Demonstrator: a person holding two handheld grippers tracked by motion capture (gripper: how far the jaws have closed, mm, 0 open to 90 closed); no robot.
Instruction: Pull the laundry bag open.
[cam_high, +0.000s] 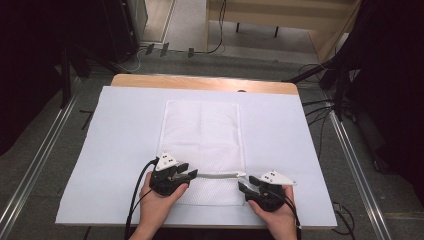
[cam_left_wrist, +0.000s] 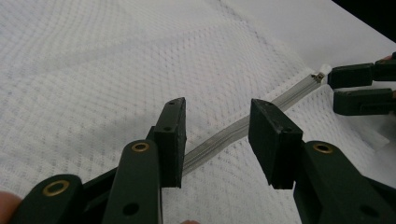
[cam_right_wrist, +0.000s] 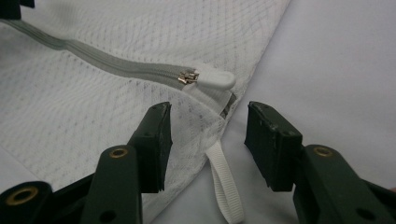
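Risking a slip at the zipper slider (cam_right_wrist: 188, 76): the right hand-held gripper (cam_right_wrist: 205, 144) is sitting with its jaws parted, straddling the corner of the mesh laundry bag (cam_high: 202, 135) without pressing on anything, and the slider with its white fabric cover (cam_right_wrist: 212, 79) is lying just beyond the pads. If the jaws are closing from here, they are likely catching loose mesh or the white hanging loop (cam_right_wrist: 224, 186) instead of the slider, which is small and metallic.

The left hand-held gripper (cam_left_wrist: 217, 140) is also standing open at a middling width, its jaws either side of the grey zipper tape (cam_left_wrist: 224, 137); the pads are not visibly clamping it. Without that end pinned, any pull on the slider is probably dragging the whole bag across the surface (cam_high: 120, 130) and bunching the soft mesh rather than running the zip.

The bag is lying flat and centred on the pale sheet in the high view, long axis running up the frame, fold creases showing in its upper half. Its zipper is running along near the lower edge of the bag, between the two grippers at lower centre of the frame: left hand-held gripper (cam_high: 192, 174) at one end, right hand-held gripper (cam_high: 243, 182) at the other. The mesh is looking thin, white and limp.
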